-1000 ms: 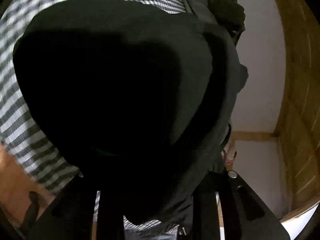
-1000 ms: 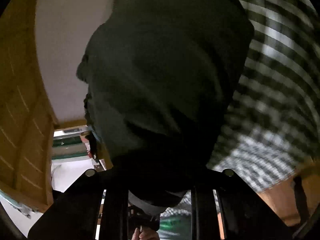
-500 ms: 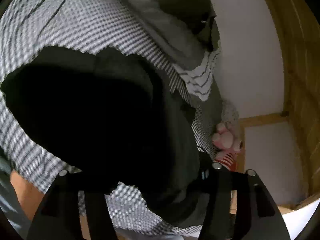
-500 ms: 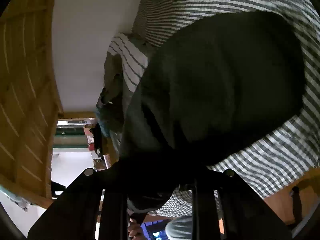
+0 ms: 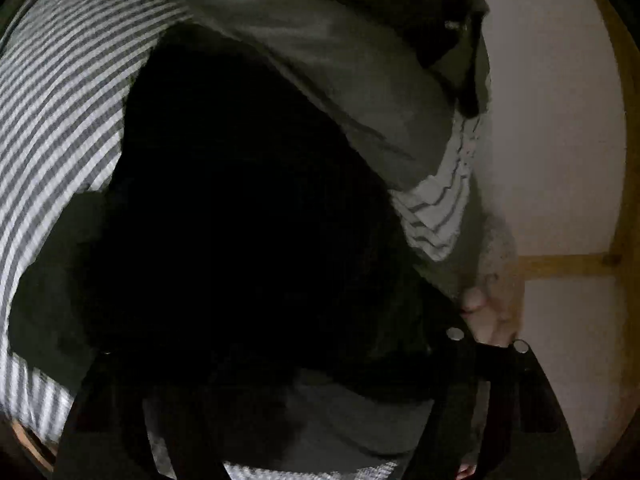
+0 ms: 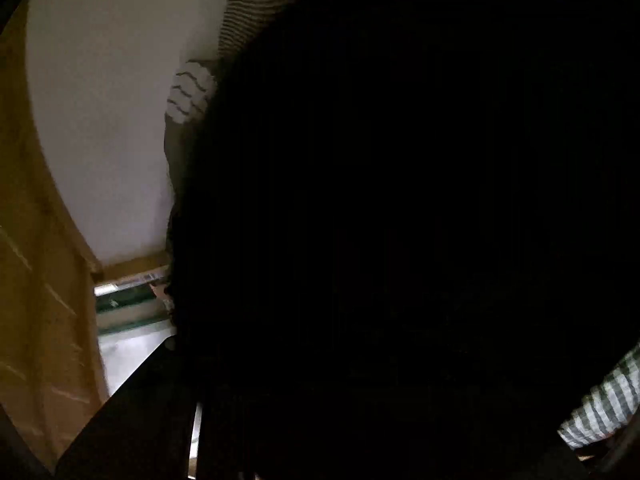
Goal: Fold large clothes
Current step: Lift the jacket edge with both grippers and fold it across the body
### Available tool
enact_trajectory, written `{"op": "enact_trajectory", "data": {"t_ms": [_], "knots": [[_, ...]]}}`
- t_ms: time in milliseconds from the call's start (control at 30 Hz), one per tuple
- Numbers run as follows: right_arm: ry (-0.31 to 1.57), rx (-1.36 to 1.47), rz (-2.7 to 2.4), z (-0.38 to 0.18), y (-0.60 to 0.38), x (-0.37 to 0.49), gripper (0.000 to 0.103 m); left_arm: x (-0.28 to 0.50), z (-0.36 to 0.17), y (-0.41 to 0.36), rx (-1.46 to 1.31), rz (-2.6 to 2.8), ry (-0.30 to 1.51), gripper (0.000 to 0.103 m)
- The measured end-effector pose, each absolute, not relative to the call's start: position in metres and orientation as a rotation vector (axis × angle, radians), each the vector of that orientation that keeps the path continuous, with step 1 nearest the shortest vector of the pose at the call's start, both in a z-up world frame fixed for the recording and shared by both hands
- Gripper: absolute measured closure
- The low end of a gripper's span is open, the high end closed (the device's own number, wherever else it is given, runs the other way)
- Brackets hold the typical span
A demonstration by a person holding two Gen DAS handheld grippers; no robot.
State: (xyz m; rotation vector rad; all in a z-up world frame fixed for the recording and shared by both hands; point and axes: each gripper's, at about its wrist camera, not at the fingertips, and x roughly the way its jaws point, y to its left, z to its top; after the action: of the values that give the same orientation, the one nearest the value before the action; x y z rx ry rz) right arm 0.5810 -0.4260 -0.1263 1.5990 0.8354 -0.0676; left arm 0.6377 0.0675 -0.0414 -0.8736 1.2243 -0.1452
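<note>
One black garment (image 5: 248, 216), one checked sheet (image 5: 60, 120), one striped top (image 5: 436, 216)

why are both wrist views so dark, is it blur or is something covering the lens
Left wrist view: the black garment fills the middle as unlit shadow, with motion smear on the checked bedcover and the grey clothes pile. Right wrist view: the same dark cloth blocks most of the lens; only the white wall at the left is lit.

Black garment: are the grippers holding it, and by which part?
Left gripper: jaws opening, not pinching the black garment. Right gripper: opening too, but cloth hides its jaws; hold cannot be told.
</note>
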Motion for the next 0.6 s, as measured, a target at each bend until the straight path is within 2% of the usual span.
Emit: {"op": "enact_trajectory", "data": {"t_ms": [167,267,400,533,600], "knots": [[0.885,1.598,-0.015,-0.158,-0.446,0.65,0.077,0.684,-0.046,0.035,-0.64,-0.181,1.111,0.019],[0.918,1.598,-0.014,-0.176,-0.453,0.68,0.078,0.704,-0.056,0.013,-0.462,-0.177,1.015,0.019],[0.994,1.587,-0.009,-0.186,-0.457,0.71,0.077,0.76,-0.073,0.006,-0.467,-0.118,1.0,0.019],[1.043,1.541,0.055,-0.161,-0.458,0.716,0.067,0.766,-0.073,0.003,-0.414,-0.128,1.028,0.018],[1.016,1.435,0.123,-0.132,-0.457,0.712,0.065,0.765,-0.066,0.003,-0.409,-0.18,1.035,0.017]]}}
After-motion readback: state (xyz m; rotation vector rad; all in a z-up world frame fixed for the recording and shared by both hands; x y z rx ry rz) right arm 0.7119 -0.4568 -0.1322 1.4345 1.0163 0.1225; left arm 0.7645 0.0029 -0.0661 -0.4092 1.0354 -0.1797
